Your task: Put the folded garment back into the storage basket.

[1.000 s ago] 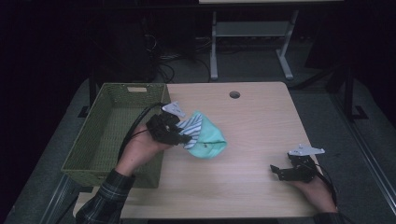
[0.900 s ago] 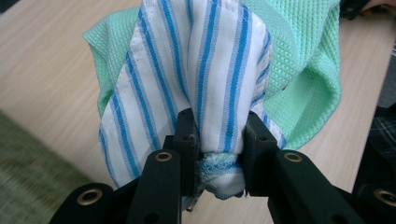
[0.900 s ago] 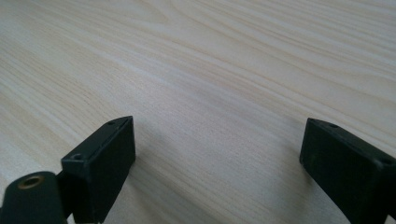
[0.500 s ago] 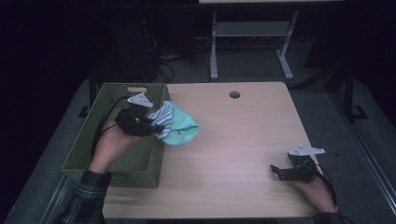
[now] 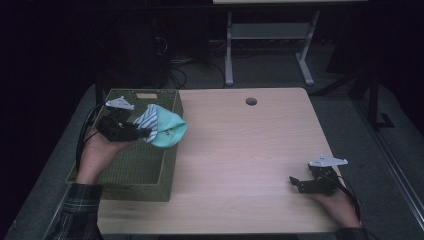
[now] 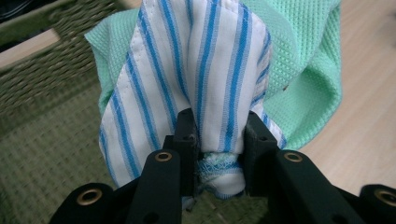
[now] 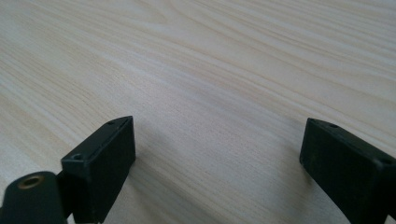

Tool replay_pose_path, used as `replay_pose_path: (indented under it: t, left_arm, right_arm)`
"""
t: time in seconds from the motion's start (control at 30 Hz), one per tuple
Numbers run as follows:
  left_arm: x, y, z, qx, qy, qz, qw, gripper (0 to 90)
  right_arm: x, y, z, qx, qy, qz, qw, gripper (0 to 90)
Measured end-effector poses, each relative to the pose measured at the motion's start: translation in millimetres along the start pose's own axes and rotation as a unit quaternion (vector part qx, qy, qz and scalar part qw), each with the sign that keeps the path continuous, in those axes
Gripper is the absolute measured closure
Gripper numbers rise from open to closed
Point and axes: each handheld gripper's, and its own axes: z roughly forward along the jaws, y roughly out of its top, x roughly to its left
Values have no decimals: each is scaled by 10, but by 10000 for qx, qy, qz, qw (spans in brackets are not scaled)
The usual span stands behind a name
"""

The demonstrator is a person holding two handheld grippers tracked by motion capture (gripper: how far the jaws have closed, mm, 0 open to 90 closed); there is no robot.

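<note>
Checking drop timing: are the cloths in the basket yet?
Not yet. The left claw holds the cloths bunched above the basket rim.

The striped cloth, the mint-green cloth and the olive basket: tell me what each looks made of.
White cloth with blue stripes: apparently woven cotton, matte, with stitched, overlocked edges. Mint-green cloth: soft textile with a waffle or honeycomb texture, possibly cotton or microfibre. Olive-green rectangular basket: woven, its wall showing plaited strands in the left gripper view; natural fibre or plastic can't be told. Pale table: wood-grain surface, likely laminate.

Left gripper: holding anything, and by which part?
Yes: left gripper is shut on the bunched striped cloth, with a green cloth wrapped behind it. Right gripper holds nothing.
</note>
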Motion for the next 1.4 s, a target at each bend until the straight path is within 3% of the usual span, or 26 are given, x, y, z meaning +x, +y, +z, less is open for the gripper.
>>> replay_pose_path:
  t: [0.4,0.63,1.0,1.1,1.4]
  left_arm:
    - [340,-323,60,27,556,-519,9971,706]
    - [457,-527,242,259,609,-720,9952,706]
    - [497,-744,605,762,626,-722,9925,702]
    - [485,-754,658,947,626,-605,9917,696]
    - [489,-807,725,1091,583,-605,9905,669]
  right_arm:
    - [2,0,0,-4,-2,14,10000,99]
    - [2,0,0,-3,-2,15,10000,99]
    - [2,0,1,-5,-2,11,10000,99]
    - [2,0,0,-5,-2,15,10000,99]
    - [2,0,0,-4,-1,11,10000,99]
